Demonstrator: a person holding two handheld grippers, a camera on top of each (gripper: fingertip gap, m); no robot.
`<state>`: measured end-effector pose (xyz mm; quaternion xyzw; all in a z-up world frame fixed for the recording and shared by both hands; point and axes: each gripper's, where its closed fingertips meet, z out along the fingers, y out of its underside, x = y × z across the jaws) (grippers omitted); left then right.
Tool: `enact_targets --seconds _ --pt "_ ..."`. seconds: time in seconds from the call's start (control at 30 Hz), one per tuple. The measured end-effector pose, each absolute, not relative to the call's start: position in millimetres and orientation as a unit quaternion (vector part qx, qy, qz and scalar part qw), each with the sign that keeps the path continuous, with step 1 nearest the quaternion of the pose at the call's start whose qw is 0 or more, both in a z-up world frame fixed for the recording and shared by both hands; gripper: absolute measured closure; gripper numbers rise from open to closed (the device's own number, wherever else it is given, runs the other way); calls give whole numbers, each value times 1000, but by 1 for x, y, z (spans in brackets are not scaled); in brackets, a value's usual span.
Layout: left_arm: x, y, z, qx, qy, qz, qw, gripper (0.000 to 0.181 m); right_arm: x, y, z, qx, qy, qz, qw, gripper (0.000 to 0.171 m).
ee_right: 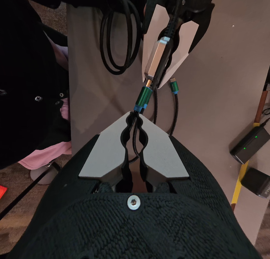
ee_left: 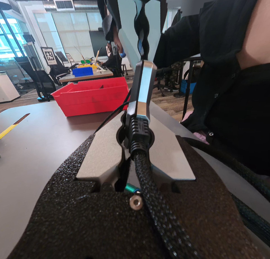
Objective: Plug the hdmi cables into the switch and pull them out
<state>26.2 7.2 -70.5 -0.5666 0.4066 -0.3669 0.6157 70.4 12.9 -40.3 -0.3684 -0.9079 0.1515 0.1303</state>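
Observation:
My left gripper (ee_left: 137,120) is shut on the cable end of the silver HDMI switch (ee_left: 143,82), whose black braided lead (ee_left: 147,179) runs back between the fingers. In the right wrist view this gripper (ee_right: 152,82) holds the switch (ee_right: 157,57) above the table. My right gripper (ee_right: 135,113) is shut on the thin black cable just behind a green HDMI plug (ee_right: 142,97). The plug's gold tip (ee_right: 149,83) shows at the switch's port. A second green plug (ee_right: 147,100) sits close behind it. A third (ee_right: 173,86) lies loose on the table. The right gripper (ee_left: 143,57) shows above the switch.
A red bin (ee_left: 90,95) stands at the grey table's (ee_left: 36,149) far edge. A coiled black cable (ee_right: 119,37) lies left of the switch. Two black power bricks (ee_right: 251,143) and yellow tape (ee_right: 239,183) are at the right. A person in black (ee_left: 233,91) stands close. My hands' fingertips stand some 6 centimetres from each other.

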Motion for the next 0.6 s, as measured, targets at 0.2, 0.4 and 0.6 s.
enact_targets --seconds 0.2,0.4,0.6 --pt "26 8 -76 -584 417 -348 603 160 71 16 -45 -374 -909 136 121 168" --pt "26 9 -79 -593 421 -340 596 160 72 19 -47 -375 -910 129 122 168" --pt "25 10 -79 -589 412 -351 600 160 71 19 -44 -374 -909 131 130 169"
